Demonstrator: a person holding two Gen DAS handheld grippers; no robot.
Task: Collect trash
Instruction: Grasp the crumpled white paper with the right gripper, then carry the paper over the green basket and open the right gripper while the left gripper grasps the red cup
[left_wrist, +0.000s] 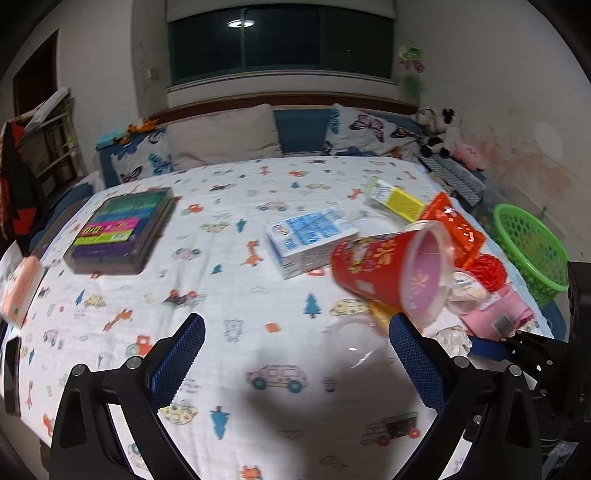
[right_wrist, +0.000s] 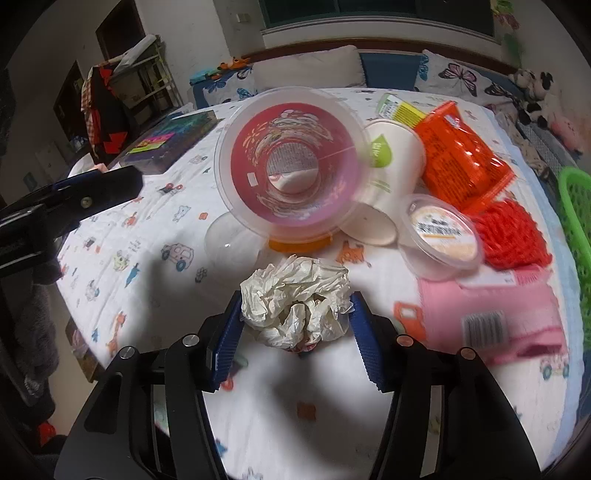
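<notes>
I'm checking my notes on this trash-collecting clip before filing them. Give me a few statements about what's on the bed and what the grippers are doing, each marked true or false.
1. The crumpled paper ball sits between the right gripper's blue pads. True.
2. The left gripper is clamped on the milk carton. False: its jaws stand open with nothing between them, and the carton lies farther up the bed.
3. The red cup lies tipped on its side. True.
4. The green basket is in the middle of the bed. False: it stands off the bed's right edge.
5. The orange snack packet lies beside a white paper cup. True.
</notes>
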